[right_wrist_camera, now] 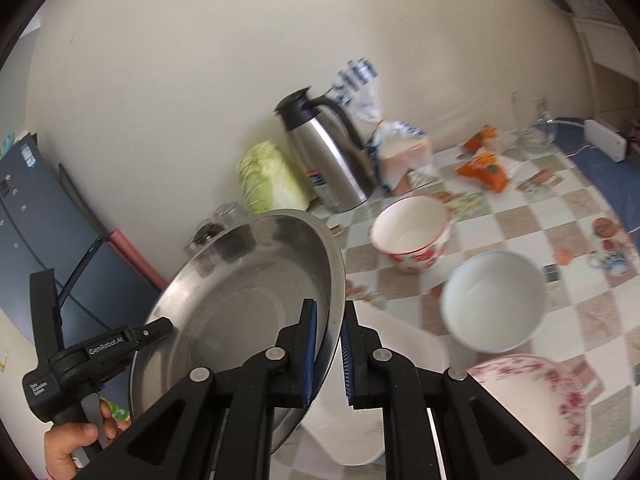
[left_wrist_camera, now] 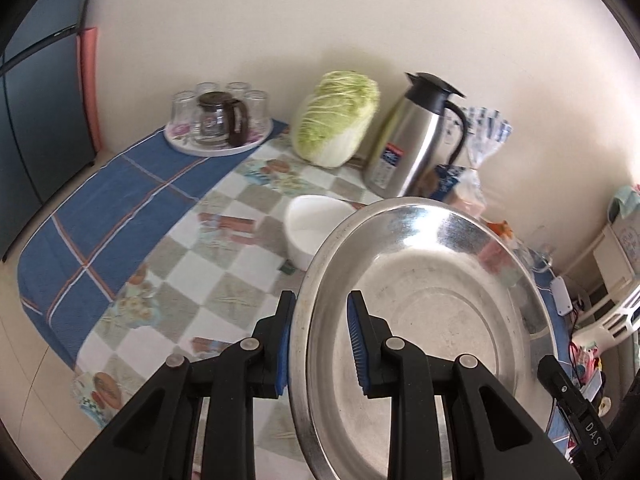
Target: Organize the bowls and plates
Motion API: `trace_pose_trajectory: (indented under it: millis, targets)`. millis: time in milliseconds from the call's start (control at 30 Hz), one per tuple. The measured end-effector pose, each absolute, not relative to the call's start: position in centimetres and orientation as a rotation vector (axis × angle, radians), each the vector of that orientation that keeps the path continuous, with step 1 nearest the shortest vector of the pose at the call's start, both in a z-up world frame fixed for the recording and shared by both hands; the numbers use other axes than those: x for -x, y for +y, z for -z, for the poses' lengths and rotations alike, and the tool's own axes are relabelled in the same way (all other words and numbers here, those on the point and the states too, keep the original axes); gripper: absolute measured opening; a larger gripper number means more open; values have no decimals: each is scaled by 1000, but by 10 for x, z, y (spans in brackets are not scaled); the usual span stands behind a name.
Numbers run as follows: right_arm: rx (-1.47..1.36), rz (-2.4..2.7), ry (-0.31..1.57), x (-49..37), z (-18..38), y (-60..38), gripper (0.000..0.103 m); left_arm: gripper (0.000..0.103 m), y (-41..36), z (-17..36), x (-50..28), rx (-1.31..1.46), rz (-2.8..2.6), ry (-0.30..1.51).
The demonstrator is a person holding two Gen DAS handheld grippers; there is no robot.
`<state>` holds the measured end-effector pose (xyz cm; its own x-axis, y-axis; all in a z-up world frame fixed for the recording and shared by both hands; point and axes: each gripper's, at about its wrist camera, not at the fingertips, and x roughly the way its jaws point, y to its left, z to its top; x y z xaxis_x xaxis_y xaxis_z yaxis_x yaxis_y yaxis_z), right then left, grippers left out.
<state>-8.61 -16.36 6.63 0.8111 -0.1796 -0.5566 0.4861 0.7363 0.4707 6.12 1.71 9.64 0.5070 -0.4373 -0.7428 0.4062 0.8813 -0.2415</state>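
Above the checked tablecloth [left_wrist_camera: 224, 264], both grippers pinch opposite rims of the round stainless-steel plate [left_wrist_camera: 420, 300], held tilted off the table. The left gripper [left_wrist_camera: 320, 340] is clamped on its left rim, the right gripper [right_wrist_camera: 330, 354] on its right rim. Just beyond sit a plain white bowl [right_wrist_camera: 494, 300] and a red-flowered white bowl [right_wrist_camera: 412, 232]; open cloth lies left of them.

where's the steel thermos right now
The steel thermos stands at the back of the table by the wall, between the cabbage on its left and the bagged bread on its right.
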Motion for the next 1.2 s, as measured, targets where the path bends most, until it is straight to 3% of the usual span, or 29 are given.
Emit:
trace_pose_trajectory:
  millis: [500,1200]
  targets:
    - [-724,476,467,135,-61,-213,13,27,-43,-75,-40,28,562,949]
    - [-656,449,603,98,-44,-198,15,27,-8,-39,-71,123,506,1061]
